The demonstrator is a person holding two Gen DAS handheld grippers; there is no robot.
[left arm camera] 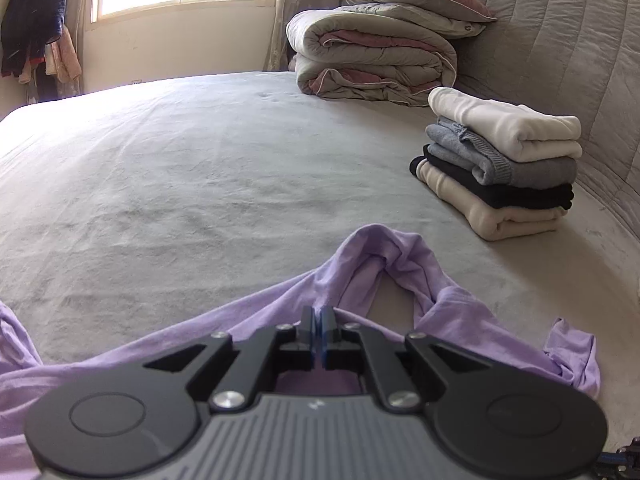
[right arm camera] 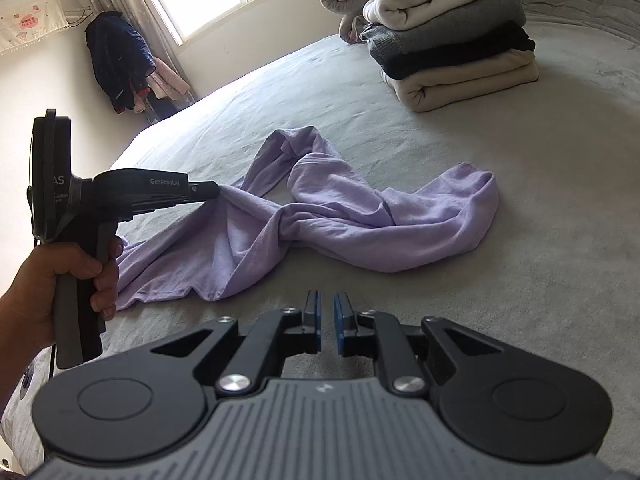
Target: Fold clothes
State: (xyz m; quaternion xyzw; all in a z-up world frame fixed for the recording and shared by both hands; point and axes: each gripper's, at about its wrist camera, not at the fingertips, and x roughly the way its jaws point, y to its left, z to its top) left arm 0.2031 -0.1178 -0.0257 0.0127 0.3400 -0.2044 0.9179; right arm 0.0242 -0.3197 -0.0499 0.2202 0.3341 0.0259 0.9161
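A crumpled lilac garment (right arm camera: 320, 220) lies twisted on the grey bed sheet (right arm camera: 500, 300). In the right wrist view a hand holds my left gripper (right arm camera: 218, 191) at the left, its tips pinching a fold of the cloth and lifting it slightly. In the left wrist view the left gripper (left arm camera: 320, 314) is shut on that lilac garment (left arm camera: 384, 272), which spreads under and beyond it. My right gripper (right arm camera: 327, 308) hovers just in front of the garment's near edge, with a narrow gap between its blue pads and nothing in it.
A stack of folded clothes (left arm camera: 504, 160), also seen as a pile (right arm camera: 452, 40), sits on the bed at the far right. Behind it lie a folded duvet (left arm camera: 372, 60) with a pillow on top, and a quilted headboard (left arm camera: 560, 32). Clothes hang in the corner (right arm camera: 120, 60) by the window.
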